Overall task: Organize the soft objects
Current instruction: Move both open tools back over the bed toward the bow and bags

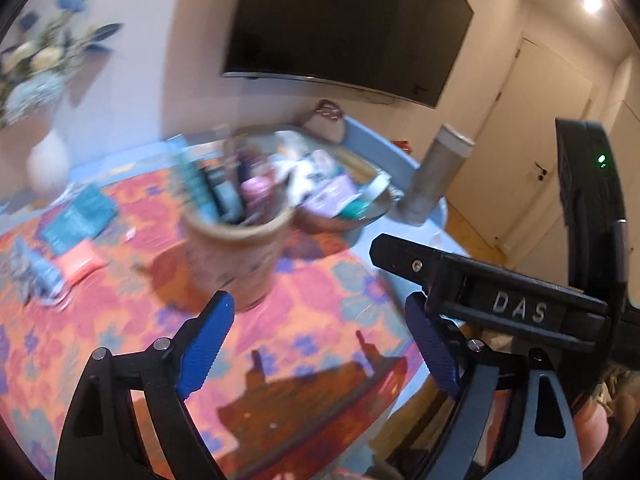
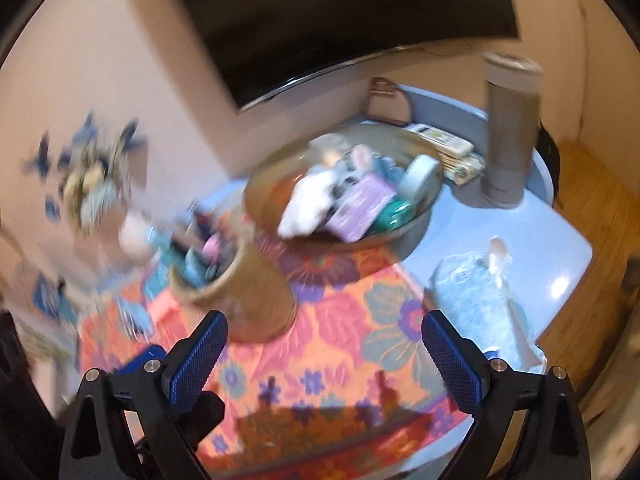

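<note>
Blue-padded left tongs (image 1: 320, 344) and right tongs (image 2: 324, 354) both stand wide, nothing between the pads, above the floral cloth (image 2: 340, 320) on the tabletop (image 2: 560, 248). Soft packets fill the round bowl (image 2: 264, 184) behind the woven cup (image 1: 236, 256); blur hides detail.

The floral cloth (image 2: 340, 364) lies bare in front of both grippers, so the near stretch gives open passage up to the cup (image 2: 248, 292), which stands just ahead (packed with upright items) and blocks the straight line to the bowl (image 2: 416, 224) behind it. To the right, a tissue pack (image 2: 476, 304) lies on the blue table (image 2: 560, 248), leaving a bare strip between it and the bowl, with the grey cylinder (image 2: 508, 132) at that strip's far end. Left of the cup, packets (image 1: 76, 216) and a vase (image 1: 48, 164) crowd the cloth.
</note>
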`<action>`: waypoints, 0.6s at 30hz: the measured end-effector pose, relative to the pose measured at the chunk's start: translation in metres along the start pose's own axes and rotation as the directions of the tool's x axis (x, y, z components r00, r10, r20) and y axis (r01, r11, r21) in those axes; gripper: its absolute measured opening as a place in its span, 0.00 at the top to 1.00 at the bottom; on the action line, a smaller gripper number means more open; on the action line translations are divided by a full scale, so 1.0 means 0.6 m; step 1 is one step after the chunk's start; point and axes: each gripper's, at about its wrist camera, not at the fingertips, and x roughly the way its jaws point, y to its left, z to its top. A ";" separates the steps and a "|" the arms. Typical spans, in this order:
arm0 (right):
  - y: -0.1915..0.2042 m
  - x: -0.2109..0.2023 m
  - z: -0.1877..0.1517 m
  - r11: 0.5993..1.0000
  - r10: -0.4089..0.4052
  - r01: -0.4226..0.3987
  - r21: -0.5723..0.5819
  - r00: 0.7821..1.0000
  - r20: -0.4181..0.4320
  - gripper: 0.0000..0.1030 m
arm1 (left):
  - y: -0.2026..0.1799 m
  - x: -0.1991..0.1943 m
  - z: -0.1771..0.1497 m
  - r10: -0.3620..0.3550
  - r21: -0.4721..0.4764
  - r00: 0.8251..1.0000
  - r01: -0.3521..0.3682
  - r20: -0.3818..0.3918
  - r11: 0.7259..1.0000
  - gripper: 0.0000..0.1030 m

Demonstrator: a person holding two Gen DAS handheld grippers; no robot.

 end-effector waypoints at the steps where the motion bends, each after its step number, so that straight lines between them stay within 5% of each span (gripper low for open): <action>1: 0.021 0.002 -0.011 0.999 0.004 -0.004 -0.033 1.000 -0.005 0.06 | 0.014 -0.009 -0.011 0.018 -0.008 1.000 -0.018 -0.003 1.000 0.16; 7: 0.121 0.026 -0.063 0.987 0.076 -0.084 -0.135 0.995 -0.061 0.06 | 0.110 -0.051 -0.053 0.121 -0.119 0.992 -0.122 -0.017 0.985 0.16; 11: 0.172 0.043 -0.088 0.981 0.114 -0.118 -0.152 0.993 -0.033 0.05 | 0.182 -0.077 -0.081 0.245 -0.205 0.969 -0.242 -0.009 0.949 0.16; 15: 0.214 0.079 -0.103 0.972 0.123 -0.137 -0.193 0.989 -0.080 0.05 | 0.253 -0.082 -0.101 0.397 -0.244 0.917 -0.396 -0.047 0.885 0.16; 18: 0.252 0.119 -0.117 0.953 0.126 -0.152 -0.260 0.985 -0.115 0.05 | 0.308 -0.073 -0.114 0.496 -0.263 0.860 -0.510 -0.123 0.819 0.16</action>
